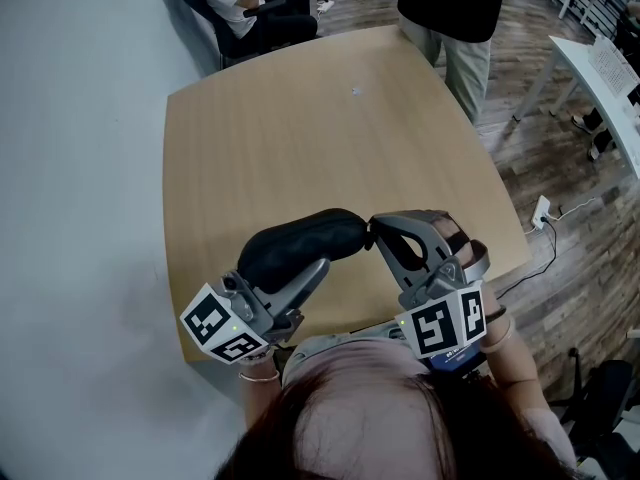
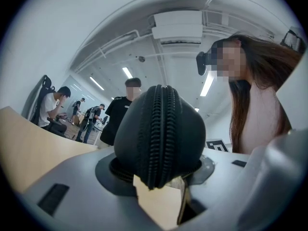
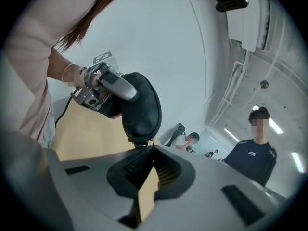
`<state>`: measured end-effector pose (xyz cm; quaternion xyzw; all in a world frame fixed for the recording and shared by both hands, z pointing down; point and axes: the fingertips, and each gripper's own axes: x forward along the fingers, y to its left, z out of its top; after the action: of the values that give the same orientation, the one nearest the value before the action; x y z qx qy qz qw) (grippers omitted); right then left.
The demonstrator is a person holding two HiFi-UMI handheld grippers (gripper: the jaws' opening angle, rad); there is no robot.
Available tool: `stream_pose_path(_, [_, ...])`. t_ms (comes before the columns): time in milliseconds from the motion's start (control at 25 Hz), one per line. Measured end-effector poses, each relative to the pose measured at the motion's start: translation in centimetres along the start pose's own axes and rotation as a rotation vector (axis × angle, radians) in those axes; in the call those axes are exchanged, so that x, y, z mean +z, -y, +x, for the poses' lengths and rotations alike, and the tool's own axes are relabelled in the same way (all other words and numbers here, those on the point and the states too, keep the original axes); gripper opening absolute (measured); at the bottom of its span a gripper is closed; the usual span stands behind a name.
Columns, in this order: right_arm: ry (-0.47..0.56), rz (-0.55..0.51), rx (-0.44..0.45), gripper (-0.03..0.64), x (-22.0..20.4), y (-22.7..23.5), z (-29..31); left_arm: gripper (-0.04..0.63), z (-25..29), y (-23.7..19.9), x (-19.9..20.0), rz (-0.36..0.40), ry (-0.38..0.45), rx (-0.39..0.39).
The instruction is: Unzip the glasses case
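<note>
Work is being shared between two claws over the light wooden surface. The left claw is clamping one end of the black oblong, soft-looking glasses case. Its jaws are pressing on the two broad shells, so I think the case cannot slip when the other end is being pulled. The case is hanging in the air between both claws, a little above the near edge of the surface.

The right claw is touching the opposite end. Its jaws are pressed together, and they seem to be pinching the small zipper pull there, though this part is very small to judge.

I am judging that the unzipping is only beginning, because the ribbed black zipper seam is looking closed all over the end that the left gripper view is showing.

The long axis of the case is running from the left claw to the right claw, across the front of the person. The seam is lying in the plane midway between the left jaws, going around the rounded end.
</note>
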<state>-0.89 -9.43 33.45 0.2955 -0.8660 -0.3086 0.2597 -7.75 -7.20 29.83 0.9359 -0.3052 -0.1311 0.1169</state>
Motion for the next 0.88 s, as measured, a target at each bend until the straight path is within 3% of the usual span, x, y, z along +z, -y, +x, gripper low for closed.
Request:
stream_pose_path(200, [0.003,-0.012,-0.003,0.015,0.0,-0.1,0.0,0.221,-0.1,0.1,0.0,0.008,0.012,-0.006])
stream_pose_path(640, [-0.050,-0.119,-0.026,0.015,-1.0,-0.3,0.5,0.206,0.0,-0.7,-1.6,-0.031,-0.086,0.027])
stream_pose_path(880, [-0.046,-0.119,-0.028,0.015,-1.0,0.0,0.2,0.206,0.3,-0.5,-1.9,-0.044,-0.108,0.027])
